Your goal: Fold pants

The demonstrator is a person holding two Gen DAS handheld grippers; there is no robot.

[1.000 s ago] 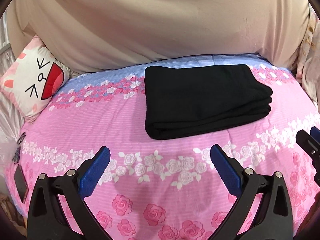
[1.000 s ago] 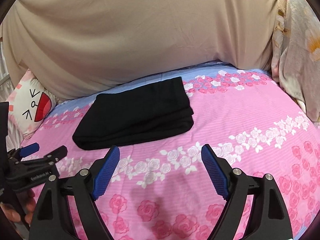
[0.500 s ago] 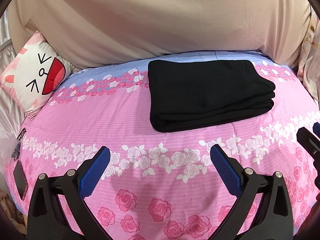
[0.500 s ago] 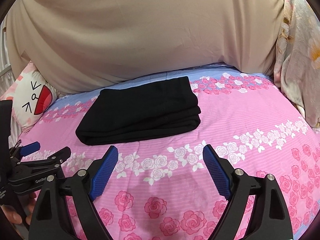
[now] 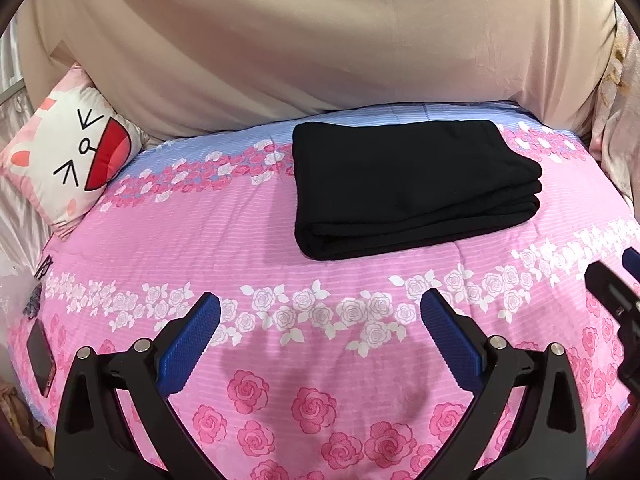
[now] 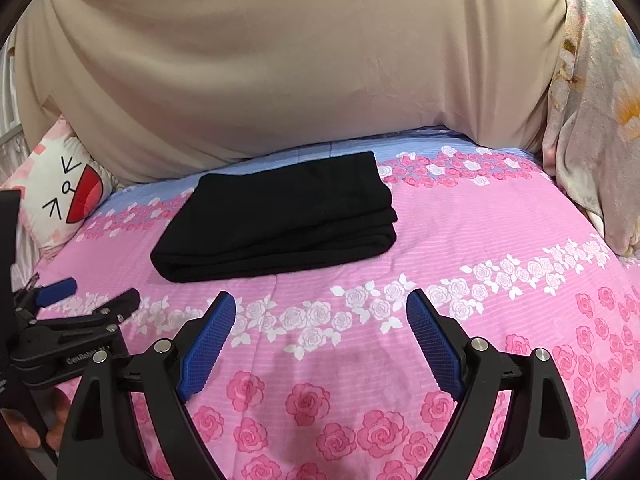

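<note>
Bedding fills both views: a pink bedspread (image 5: pixel 248 224) printed with dark pink roses, crossed by bands of white roses, with a pale blue striped strip along its far edge. Behind it hangs a wide beige cloth (image 5: pixel 320 48), creased and draped, closing off the back of the scene. At the far left a white and pink cartoon-face cushion (image 5: pixel 68 160) with a red open mouth leans against the bed's edge. On the right, in the right wrist view, a pale floral blanket (image 6: pixel 592 120) is bunched against the bedspread. A dark phone (image 5: pixel 40 358) lies near the left edge of the bed in the left wrist view.

The black pants (image 5: pixel 408 184) lie folded into a thick rectangle on the far half of the bedspread, layered edges showing at the right end and a rounded fold along the near side. They sit flat, touched by neither tool.

The left gripper (image 5: pixel 320 336) hovers above the rose print near the bed's front, its blue ribbed pads spread wide and holding nothing. The right gripper (image 6: pixel 320 328) is likewise spread wide, with nothing held, well short of the pants. In the right wrist view the left gripper also appears from the side at the left edge, with fingertips (image 6: pixel 24 436) of the hand holding it just visible below. White lettering on that black body begins "Gen"; the rest is too small to read
</note>
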